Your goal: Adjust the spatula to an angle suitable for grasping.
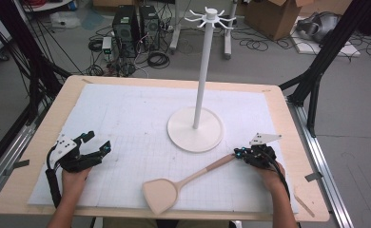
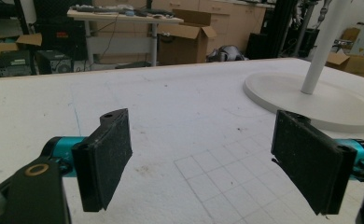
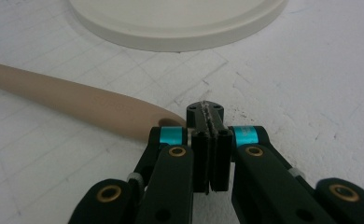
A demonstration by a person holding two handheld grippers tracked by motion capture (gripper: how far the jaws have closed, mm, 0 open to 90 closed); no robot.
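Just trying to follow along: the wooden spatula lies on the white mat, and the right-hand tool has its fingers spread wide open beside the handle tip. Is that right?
Not quite. The right gripper has its fingers pressed shut, with nothing between them, as the right gripper view shows. The rest holds: the wooden spatula lies on the white mat, and the gripper sits beside its handle tip.

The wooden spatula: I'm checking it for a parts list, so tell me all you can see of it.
The wooden spatula looks like pale, smooth wood in one piece: a broad flat blade near the table's front edge and a long rounded handle. It lies flat on the white gridded mat, handle slanting toward the right claw, whose shut jaws sit at its end; contact is unclear.
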